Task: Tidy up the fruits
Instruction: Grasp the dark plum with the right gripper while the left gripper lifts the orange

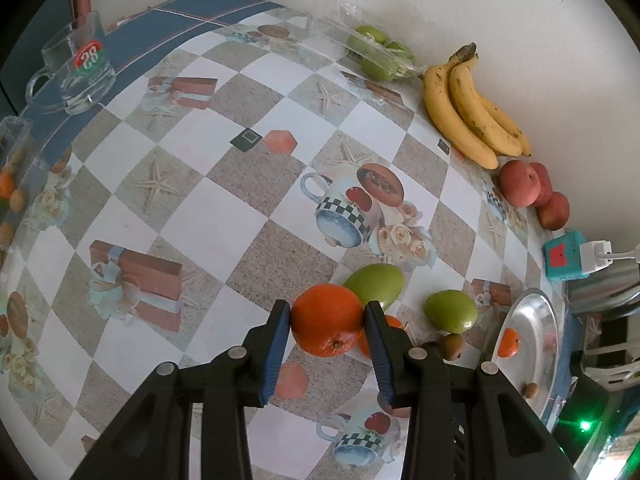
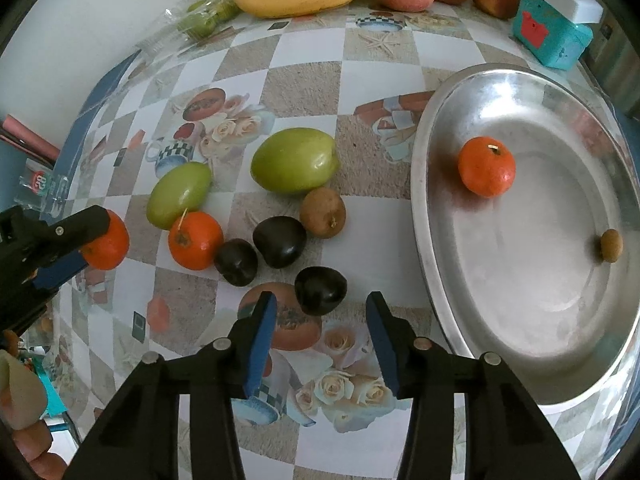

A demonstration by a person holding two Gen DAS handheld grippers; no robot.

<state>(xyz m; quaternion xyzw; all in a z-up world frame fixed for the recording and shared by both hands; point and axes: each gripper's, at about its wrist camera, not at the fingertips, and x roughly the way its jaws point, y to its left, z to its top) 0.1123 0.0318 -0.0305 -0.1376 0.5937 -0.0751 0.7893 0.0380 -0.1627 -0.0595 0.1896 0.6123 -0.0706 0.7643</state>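
- Left wrist view: left gripper (image 1: 326, 326) has its blue pads clamped on a round orange tangerine (image 1: 327, 319), lifted off the checked patterned tablecloth (image 1: 224, 216); my reading is that it is bound for the oval steel tray (image 2: 440, 208), where like fruit already lies.
- Right wrist view: right gripper (image 2: 320, 312) points steeply down beside the tray. Jaws stand at a middling gap, pressing on nothing. A dark glossy plum (image 2: 320, 290) sits just beyond the tips, apart from both pads. Probably the next pick.
- No earlier frame on hand, so no motion noted.
- Count inside the tray: one tangerine (image 2: 486, 166) and one small brown round fruit (image 2: 611, 245).
- Count loose on the cloth beside the tray: one more tangerine (image 2: 195, 240), two smooth green oval fruits (image 2: 294, 160), three dark plums in all, one brown kiwi-like fruit (image 2: 323, 212).
- Far from the tray, along the wall: one bunch of yellow bananas (image 1: 472, 108), apparently three; three red apples (image 1: 520, 184); a clear bag of small green fruits (image 1: 378, 54), number unclear.
- Judgement: sorting has barely begun; most fruit remains outside the tray.
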